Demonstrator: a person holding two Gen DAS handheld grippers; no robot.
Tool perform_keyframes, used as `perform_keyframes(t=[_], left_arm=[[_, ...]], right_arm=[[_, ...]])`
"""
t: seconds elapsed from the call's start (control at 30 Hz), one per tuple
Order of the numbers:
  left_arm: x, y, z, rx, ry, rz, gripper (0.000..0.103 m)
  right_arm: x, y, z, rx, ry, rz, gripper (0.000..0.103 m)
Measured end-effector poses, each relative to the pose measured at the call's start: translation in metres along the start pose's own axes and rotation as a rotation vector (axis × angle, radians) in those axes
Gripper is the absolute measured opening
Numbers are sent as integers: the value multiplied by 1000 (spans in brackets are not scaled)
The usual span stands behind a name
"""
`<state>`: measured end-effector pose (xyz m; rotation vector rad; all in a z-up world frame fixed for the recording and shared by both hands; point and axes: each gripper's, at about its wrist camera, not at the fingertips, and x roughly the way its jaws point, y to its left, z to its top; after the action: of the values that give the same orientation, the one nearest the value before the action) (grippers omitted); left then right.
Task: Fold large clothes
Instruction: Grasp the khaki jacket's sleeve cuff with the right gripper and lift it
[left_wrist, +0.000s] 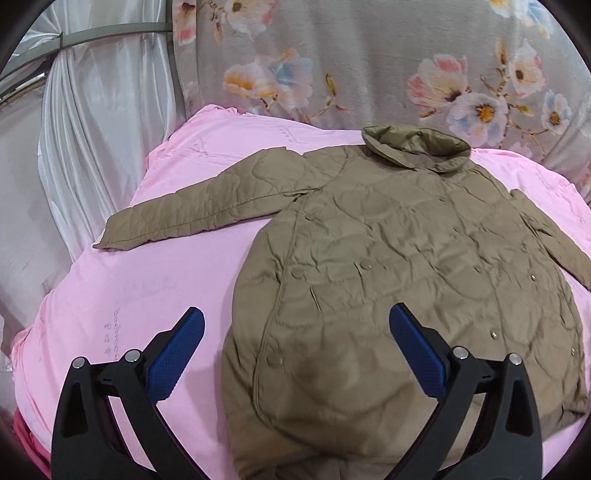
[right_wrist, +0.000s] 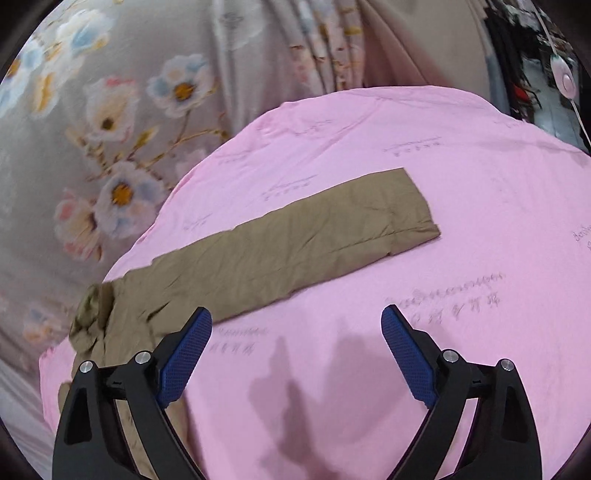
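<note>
An olive-brown quilted jacket (left_wrist: 388, 258) lies flat, front up, on a pink sheet (left_wrist: 147, 288). Its collar (left_wrist: 413, 147) points to the far side and its left sleeve (left_wrist: 192, 210) stretches out to the left. My left gripper (left_wrist: 295, 347) hovers open above the jacket's lower hem, with nothing between its blue pads. In the right wrist view the jacket's other sleeve (right_wrist: 295, 243) lies straight across the pink sheet (right_wrist: 461, 184), cuff toward the right. My right gripper (right_wrist: 297, 347) is open above bare sheet just in front of that sleeve, with nothing in it.
A grey floral fabric (left_wrist: 369, 62) hangs behind the bed. White curtain folds (left_wrist: 92, 147) hang at the left. In the right wrist view dark clutter and a white corded device (right_wrist: 563, 79) sit at the far right, beyond the sheet's edge.
</note>
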<state>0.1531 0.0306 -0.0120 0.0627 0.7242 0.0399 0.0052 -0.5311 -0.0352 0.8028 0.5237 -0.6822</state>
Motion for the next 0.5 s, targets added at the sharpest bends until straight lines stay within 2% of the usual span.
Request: perform_keyframes(t=[0.17, 0.27, 0.3, 0.33, 0.37, 0.4, 0.43, 0.5], left_arm=[[28, 3, 11, -19, 25, 13, 98], [42, 2, 13, -26, 50, 9, 98], [46, 1, 14, -24, 55, 12, 98], [49, 1, 14, -21, 58, 16, 98], [52, 0, 14, -19, 62, 19, 98], [55, 1, 15, -19, 66, 19, 98], [58, 2, 16, -22, 72, 15, 98], [64, 5, 17, -33, 84, 11, 98]], right_arm=[[49, -33, 26, 104, 33, -68, 88], [66, -46, 32, 170, 27, -61, 79], [68, -45, 34, 172, 5, -72, 67], [73, -43, 39, 165, 0, -87, 47], [78, -42, 44, 162, 6, -91, 32], [84, -41, 49, 168, 17, -64, 10], [86, -38, 52, 182, 22, -26, 7], [79, -21, 60, 167, -25, -20, 6]])
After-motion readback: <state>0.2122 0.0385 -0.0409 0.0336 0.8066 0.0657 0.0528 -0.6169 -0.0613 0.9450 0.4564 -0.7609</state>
